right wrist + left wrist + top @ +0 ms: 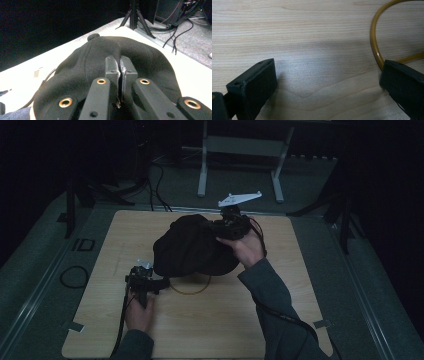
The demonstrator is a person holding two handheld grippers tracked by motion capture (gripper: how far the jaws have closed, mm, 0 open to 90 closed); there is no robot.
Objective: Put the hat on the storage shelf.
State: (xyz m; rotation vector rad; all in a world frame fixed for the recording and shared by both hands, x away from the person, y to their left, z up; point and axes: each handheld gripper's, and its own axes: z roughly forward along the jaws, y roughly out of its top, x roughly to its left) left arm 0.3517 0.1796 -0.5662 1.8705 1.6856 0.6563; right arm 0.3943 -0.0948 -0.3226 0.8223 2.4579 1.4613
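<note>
On a pale wooden tabletop (210, 320) in a darkened room, a person seated at the near edge worked a hand-held gripper in each hand. At the near left, the left hand (139, 312) held the left gripper (150, 287) low over the wood, its jaws spread wide apart with nothing between them; the left gripper view showed bare wood grain in the gap. A thin amber cord (375, 47) curved across the board just beside that gripper's right-hand jaw, passing behind its tip, and in the high view the same cord (190, 291) formed a loop that ran out from under the near edge of the cloth.

At the centre of the table lay a black fabric bag (192, 247), a soft, rounded mound of dark cloth, touching the wood along its near edge. To its right, the right hand (248, 249), in a grey sleeve (272, 305), reached forward from the near right and held the right gripper (220, 231) against the far right side of the mound, a white three-cornered plate raised above it. In the right gripper view the jaws were pressed nearly together, pinching a raised fold of the black fabric bag (100, 57) between their tips.

Beyond the far edge of the table, grey metal stand legs (202, 175) stood on the grey floor, with dark cables (155, 185) trailing to the left of them.
</note>
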